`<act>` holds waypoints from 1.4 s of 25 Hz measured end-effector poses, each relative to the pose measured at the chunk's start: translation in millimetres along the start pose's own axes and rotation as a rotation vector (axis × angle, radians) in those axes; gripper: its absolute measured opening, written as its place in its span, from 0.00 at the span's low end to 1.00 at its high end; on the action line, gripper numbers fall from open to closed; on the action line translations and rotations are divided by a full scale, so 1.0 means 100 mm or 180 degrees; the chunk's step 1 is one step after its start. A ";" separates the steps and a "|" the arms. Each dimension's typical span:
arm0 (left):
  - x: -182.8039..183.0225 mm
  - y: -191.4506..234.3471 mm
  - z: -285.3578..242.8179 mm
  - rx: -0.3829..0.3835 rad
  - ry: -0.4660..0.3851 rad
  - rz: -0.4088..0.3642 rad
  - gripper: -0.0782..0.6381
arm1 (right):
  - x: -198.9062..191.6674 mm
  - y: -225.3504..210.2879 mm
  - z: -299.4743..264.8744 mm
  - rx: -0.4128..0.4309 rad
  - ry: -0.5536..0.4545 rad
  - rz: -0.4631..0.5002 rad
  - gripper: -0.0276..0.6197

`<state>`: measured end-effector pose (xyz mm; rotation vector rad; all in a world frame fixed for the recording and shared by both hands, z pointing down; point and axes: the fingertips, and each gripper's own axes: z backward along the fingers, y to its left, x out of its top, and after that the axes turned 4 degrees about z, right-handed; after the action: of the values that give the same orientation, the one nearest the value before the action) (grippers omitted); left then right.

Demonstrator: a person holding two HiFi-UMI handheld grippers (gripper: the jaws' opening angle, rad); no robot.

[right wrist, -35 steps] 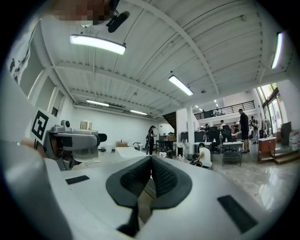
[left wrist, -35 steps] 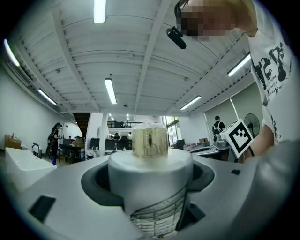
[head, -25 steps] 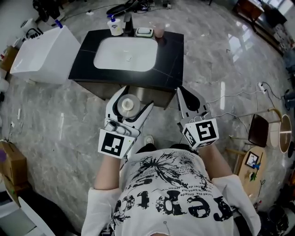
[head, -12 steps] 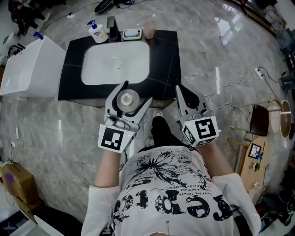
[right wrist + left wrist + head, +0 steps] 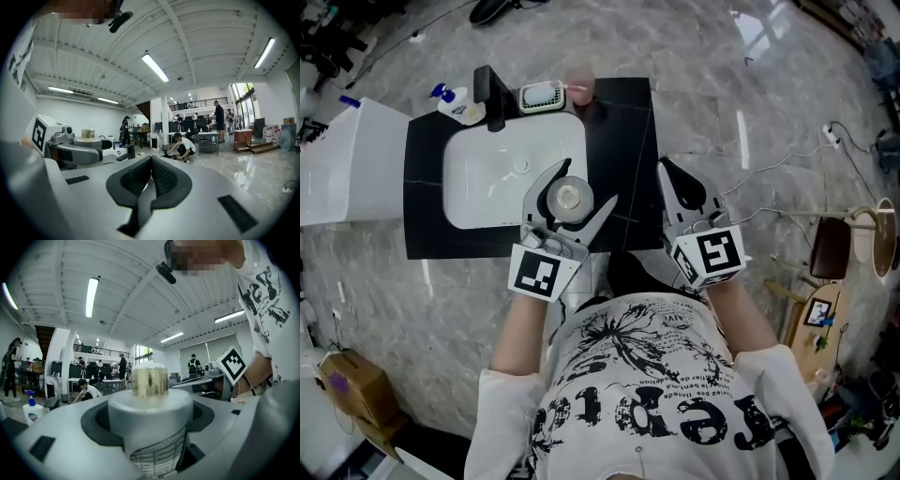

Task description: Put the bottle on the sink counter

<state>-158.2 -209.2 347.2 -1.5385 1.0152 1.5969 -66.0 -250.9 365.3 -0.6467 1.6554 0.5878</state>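
The bottle (image 5: 569, 197) is a pale grey cylinder with a yellowish clear cap, seen from above in the head view. My left gripper (image 5: 581, 187) is shut on it, and holds it above the front right part of the white basin (image 5: 487, 183) of the black sink counter (image 5: 623, 131). In the left gripper view the bottle (image 5: 150, 408) stands upright between the dark pads (image 5: 96, 420). My right gripper (image 5: 667, 171) hangs over the counter's right front edge, shut and holding nothing. In the right gripper view its pads (image 5: 136, 176) meet, and the bottle (image 5: 88, 133) shows at the left.
At the counter's back stand a black faucet (image 5: 492, 94), a spray bottle (image 5: 455, 101), a soap dish (image 5: 542, 96) and a pink cup (image 5: 581, 82). A white fixture (image 5: 347, 173) adjoins the counter's left. Cables (image 5: 769, 159) lie on the marble floor to the right.
The person has stepped up to the sink. Both grippers, earlier in front of the counter over the floor, are now over it, the bottle still in the left one.
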 end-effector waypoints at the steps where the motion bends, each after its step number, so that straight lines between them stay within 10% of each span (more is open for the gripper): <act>1: -0.08 0.06 -0.16 -0.0019 0.0022 -0.0005 0.60 | -0.05 -0.11 -0.12 0.0005 0.0011 0.0001 0.07; 18: -1.93 0.71 -1.47 -0.0535 0.0937 0.0178 0.60 | -1.18 -0.93 -1.39 -0.0006 0.0359 -0.0031 0.07; 35: -2.45 0.70 -1.76 -0.0643 0.1423 0.0080 0.60 | -1.50 -1.30 -1.45 -0.0262 0.0419 -0.0188 0.07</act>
<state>-124.8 -387.6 598.2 -2.0909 1.1332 1.4368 -55.7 -429.8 533.5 -0.8062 1.7351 0.5835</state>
